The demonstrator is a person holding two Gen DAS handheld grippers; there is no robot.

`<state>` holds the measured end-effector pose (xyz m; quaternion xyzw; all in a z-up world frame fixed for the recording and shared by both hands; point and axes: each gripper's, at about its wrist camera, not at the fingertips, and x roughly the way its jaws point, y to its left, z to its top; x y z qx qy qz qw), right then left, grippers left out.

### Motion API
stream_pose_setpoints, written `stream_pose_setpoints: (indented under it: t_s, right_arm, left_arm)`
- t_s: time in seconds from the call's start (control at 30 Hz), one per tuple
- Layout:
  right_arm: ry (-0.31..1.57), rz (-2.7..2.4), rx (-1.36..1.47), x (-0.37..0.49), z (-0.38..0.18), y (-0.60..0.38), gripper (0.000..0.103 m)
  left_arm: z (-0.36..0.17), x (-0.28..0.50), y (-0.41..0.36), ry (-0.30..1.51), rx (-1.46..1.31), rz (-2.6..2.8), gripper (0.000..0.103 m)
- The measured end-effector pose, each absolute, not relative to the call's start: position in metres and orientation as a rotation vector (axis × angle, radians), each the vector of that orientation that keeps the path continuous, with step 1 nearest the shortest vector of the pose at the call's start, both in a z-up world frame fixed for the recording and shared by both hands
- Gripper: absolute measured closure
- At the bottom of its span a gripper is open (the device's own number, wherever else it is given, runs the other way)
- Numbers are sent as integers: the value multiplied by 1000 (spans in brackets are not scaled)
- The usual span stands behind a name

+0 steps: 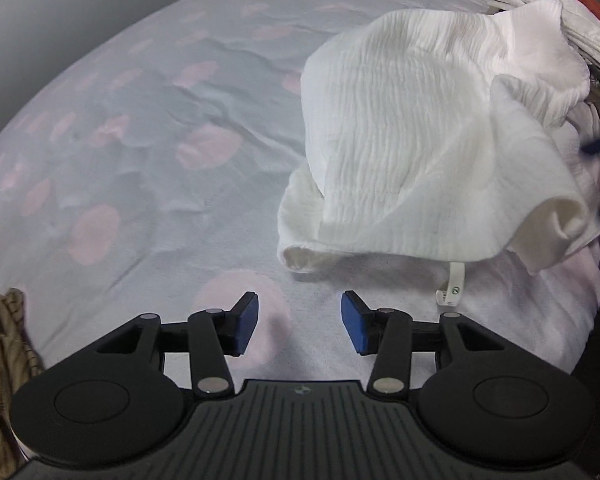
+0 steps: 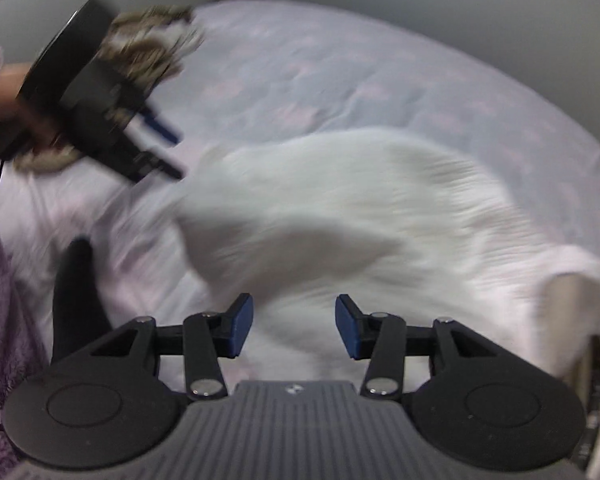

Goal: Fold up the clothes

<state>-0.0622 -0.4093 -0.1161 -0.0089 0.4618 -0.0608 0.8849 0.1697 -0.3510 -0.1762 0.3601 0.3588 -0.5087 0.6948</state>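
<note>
A white crinkled garment (image 1: 428,136) lies crumpled on the bed at the right, with a care label (image 1: 452,288) hanging from its near edge. My left gripper (image 1: 299,322) is open and empty, hovering over the bedsheet (image 1: 140,128) just short of the garment's near edge. In the right wrist view the same garment (image 2: 360,208) is blurred by motion and fills the middle. My right gripper (image 2: 294,326) is open and empty above its near part. The left gripper (image 2: 162,148) also shows at the upper left of the right wrist view, held in a hand.
The bedsheet is pale with pink spots. A brown patterned garment (image 1: 0,360) lies at the bed's left edge; it also shows in the right wrist view (image 2: 148,48). More white clothes (image 1: 556,8) are piled at the far right. A purple fleecy sleeve (image 2: 0,300) is at left.
</note>
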Motion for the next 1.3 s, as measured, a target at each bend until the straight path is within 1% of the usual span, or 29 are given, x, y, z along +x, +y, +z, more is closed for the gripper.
stream_pose_setpoints:
  t_s: [0.03,0.1,0.17,0.33,0.43,0.47,0.5,0.53,0.57,0.77,0.83,0.97,1.17,1.3]
  right_arm:
    - [980,-103,-25,-56,-125,-403,53]
    - [1015,-78,-30,-45,-143,-393,48]
    - [1036,-68,-30,-36,-157,-387,46]
    - [1063,-88,-77,-21,-180,-385,46]
    - [1068,-84,-101,-19,-189,-388,51]
    - [1065,-88,-105,-19,-188,-389,61]
    - [1061,-91,-109,-20,-188,-390,81]
    - [1053,-104,-116,-21,-185,-392,95]
    - [1041,-122,-120,-22,-180,-396,100]
    - [875,-286,-70,-49,-120,-452,100]
    - [823,-358,-75,-55,-98,-475,100]
    - [744,-499,-89,-65,-68,-521,100]
    - [705,-655,-53,-90,-50,-580,100]
    - [730,-674,15,-113,-59,-599,100]
  left_arm:
    - [-178,172,-351,807,786,-1141,59]
    - [-182,176,-351,820,751,-1150,58]
    - [-185,181,-351,835,708,-1152,57]
    - [-190,197,-351,872,573,-1128,57]
    - [-194,204,-354,906,509,-1124,57]
    - [-195,204,-355,909,506,-1123,57]
    - [-196,203,-357,905,507,-1122,57]
    - [-196,202,-358,901,506,-1121,57]
    - [-196,201,-358,899,498,-1120,57]
    - [-193,189,-359,887,464,-1130,56]
    - [-193,182,-362,879,484,-1141,54]
    - [-190,164,-370,827,562,-1169,53]
    - [-180,143,-384,705,704,-1184,53]
    - [-165,143,-398,636,792,-1215,53]
